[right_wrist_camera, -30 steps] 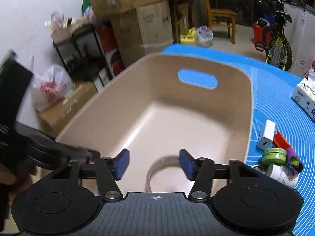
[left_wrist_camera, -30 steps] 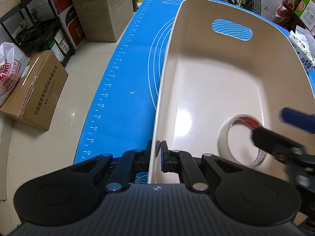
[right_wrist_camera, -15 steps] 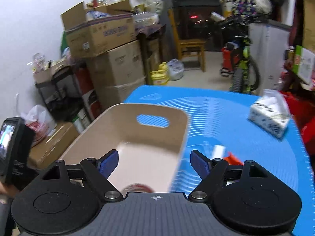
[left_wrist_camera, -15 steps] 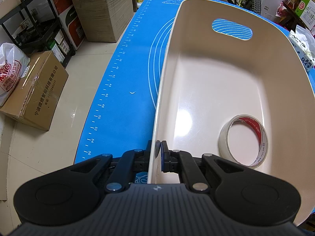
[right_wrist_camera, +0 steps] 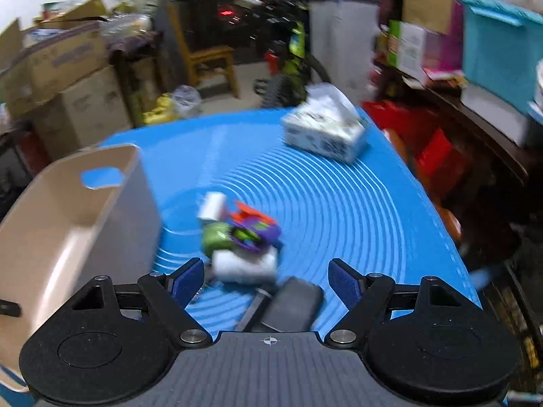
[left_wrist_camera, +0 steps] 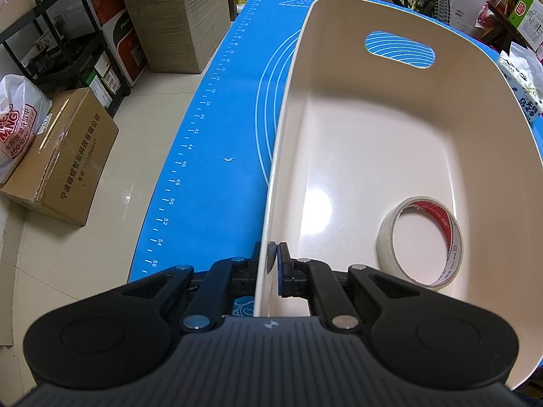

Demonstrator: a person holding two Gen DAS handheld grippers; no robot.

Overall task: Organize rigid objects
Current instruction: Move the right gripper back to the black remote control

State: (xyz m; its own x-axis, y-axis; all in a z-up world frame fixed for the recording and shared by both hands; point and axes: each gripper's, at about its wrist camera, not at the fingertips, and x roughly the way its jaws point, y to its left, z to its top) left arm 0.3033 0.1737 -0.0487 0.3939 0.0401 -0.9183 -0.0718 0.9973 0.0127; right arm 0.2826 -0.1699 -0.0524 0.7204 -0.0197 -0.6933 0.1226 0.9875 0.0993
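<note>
Tape roll of white plastic (left_wrist_camera: 420, 240) now lies released in the beige plastic bin (left_wrist_camera: 339, 68); right claw (right_wrist_camera: 268, 279), spread empty, has swung toward small clutter (right_wrist_camera: 237, 237) ahead; left claw (left_wrist_camera: 273, 264) pinches the bin wall.

Left tool (left_wrist_camera: 268, 261) clamped on bin (left_wrist_camera: 271, 203) wall; tape roll (left_wrist_camera: 420, 242) inside.

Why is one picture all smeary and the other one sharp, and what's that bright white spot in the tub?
Right wrist view: everything beyond the claw is motion-smeared, including the small pile of colourful objects and white tissue pack. Left wrist view: sharp; the white spot is lamp glare on the glossy floor of the beige plastic tub, beside the roll of clear tape; fisheye bends the blue mat's edge.
</note>
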